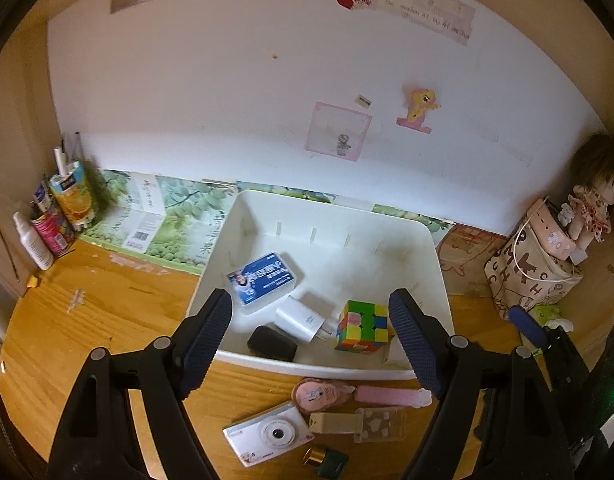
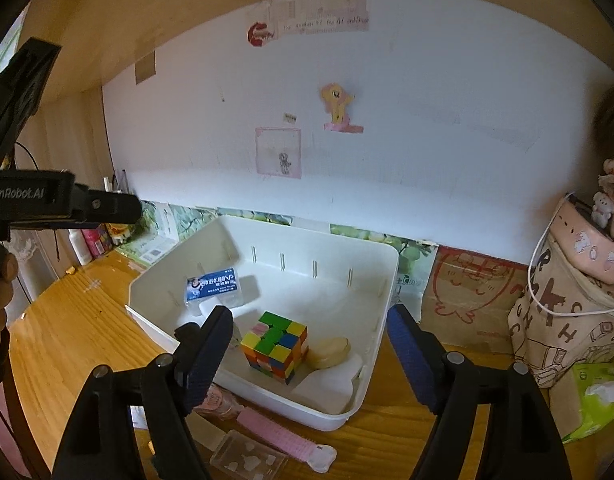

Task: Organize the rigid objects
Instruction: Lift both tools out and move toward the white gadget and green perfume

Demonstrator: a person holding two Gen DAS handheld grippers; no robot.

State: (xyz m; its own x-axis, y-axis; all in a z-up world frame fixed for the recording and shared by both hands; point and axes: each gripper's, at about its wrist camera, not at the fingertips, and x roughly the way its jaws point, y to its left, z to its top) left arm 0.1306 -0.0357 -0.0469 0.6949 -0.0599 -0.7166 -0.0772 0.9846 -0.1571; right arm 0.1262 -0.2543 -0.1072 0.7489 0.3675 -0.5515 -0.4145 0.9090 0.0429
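A white bin (image 1: 437,276) (image 2: 263,396) stands on the wooden desk. In it lie a colourful cube (image 1: 363,326) (image 2: 277,346), a blue-labelled box (image 1: 263,282) (image 2: 213,284), a white charger (image 1: 303,320), a black object (image 1: 271,343) and a round beige tin (image 2: 329,353). In front of the bin lie a white camera (image 1: 269,434), a pink round item (image 1: 319,394), a pink comb (image 1: 391,395) (image 2: 279,438), a clear case (image 1: 381,424) (image 2: 249,460) and a small dark bottle (image 1: 327,460). My left gripper (image 1: 311,340) is open and empty above the bin's front edge. My right gripper (image 2: 309,350) is open and empty over the bin.
Cartons and bottles (image 1: 59,216) stand at the back left. A patterned bag (image 1: 531,276) (image 2: 567,320) with a pink pouch and a doll (image 1: 591,196) stands at the right. A green tissue pack (image 2: 595,400) lies beside it. The left gripper's body (image 2: 47,200) shows at the left.
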